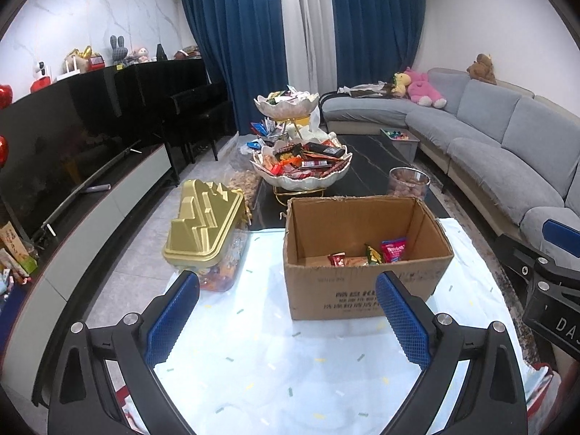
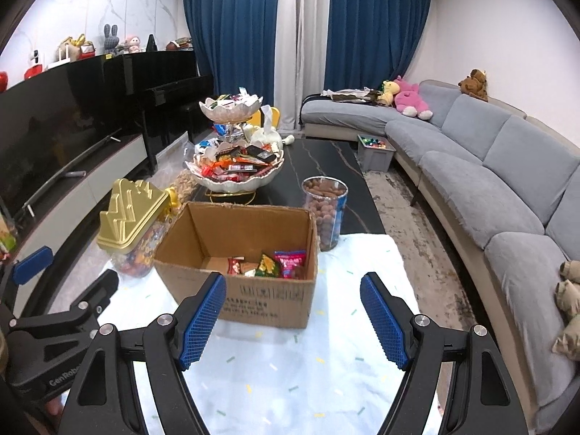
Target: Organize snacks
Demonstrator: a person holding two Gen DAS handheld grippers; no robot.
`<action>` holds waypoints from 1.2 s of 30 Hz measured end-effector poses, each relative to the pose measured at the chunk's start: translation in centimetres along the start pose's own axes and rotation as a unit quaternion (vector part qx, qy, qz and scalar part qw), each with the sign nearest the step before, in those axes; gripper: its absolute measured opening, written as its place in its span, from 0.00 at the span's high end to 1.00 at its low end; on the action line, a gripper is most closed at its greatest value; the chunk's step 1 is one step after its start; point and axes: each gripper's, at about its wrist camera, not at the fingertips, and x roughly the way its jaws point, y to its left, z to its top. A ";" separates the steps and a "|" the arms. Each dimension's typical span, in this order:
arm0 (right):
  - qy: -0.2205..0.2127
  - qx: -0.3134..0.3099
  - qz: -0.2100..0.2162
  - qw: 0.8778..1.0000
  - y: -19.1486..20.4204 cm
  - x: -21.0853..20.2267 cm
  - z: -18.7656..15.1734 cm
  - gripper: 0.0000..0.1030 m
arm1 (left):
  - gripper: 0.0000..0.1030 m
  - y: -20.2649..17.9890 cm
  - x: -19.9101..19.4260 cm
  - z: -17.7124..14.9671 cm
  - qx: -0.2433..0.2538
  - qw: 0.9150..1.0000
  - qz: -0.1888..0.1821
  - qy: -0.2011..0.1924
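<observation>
An open cardboard box [image 1: 366,291] stands on a pale cloth on the table; in the right wrist view the box [image 2: 253,299] holds a few snack packets [image 2: 270,264], red, green and pink. Behind it a two-tier shell-shaped dish [image 1: 302,165] is piled with wrapped snacks [image 2: 237,165]. My left gripper [image 1: 286,297] hangs open above the cloth in front of the box, nothing between its blue pads. My right gripper [image 2: 291,301] is open too, just short of the box's near wall, and empty.
A gold-lidded clear tub [image 1: 206,232] of sweets stands left of the box. A clear jar [image 2: 325,210] of brown nuts stands behind it on the right. A grey bin [image 2: 375,152] sits on the floor by the grey sofa [image 2: 489,188]. A TV and piano line the left wall.
</observation>
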 end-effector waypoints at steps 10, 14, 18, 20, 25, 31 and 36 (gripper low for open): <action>0.004 0.002 -0.006 1.000 -0.6 -3.5 -3.3 0.25 | 0.04 -0.2 -3.6 -2.9 0.010 1.000 0.005 0.006; 0.010 0.000 -0.010 1.000 -1.0 -5.0 -4.5 0.25 | 0.04 -0.3 -4.8 -4.1 0.006 1.000 0.003 0.024; 0.011 0.006 -0.009 1.000 -1.4 -7.0 -5.6 0.25 | 0.04 -0.6 -6.4 -5.4 0.010 0.999 0.003 0.033; 0.014 0.006 -0.008 1.000 -1.5 -7.7 -6.1 0.25 | 0.04 -0.6 -7.1 -5.9 0.009 0.999 0.002 0.035; 0.031 0.015 -0.002 0.999 -1.6 -9.5 -7.6 0.25 | 0.04 -0.3 -9.0 -6.9 0.007 0.999 -0.010 0.042; 0.057 0.032 0.011 0.998 -1.7 -10.9 -8.9 0.25 | 0.00 0.1 -11.1 -8.4 0.001 0.999 -0.015 0.047; 0.058 0.027 0.012 0.998 -1.3 -12.3 -9.7 0.25 | 0.00 0.4 -12.3 -9.3 -0.009 0.998 -0.020 0.053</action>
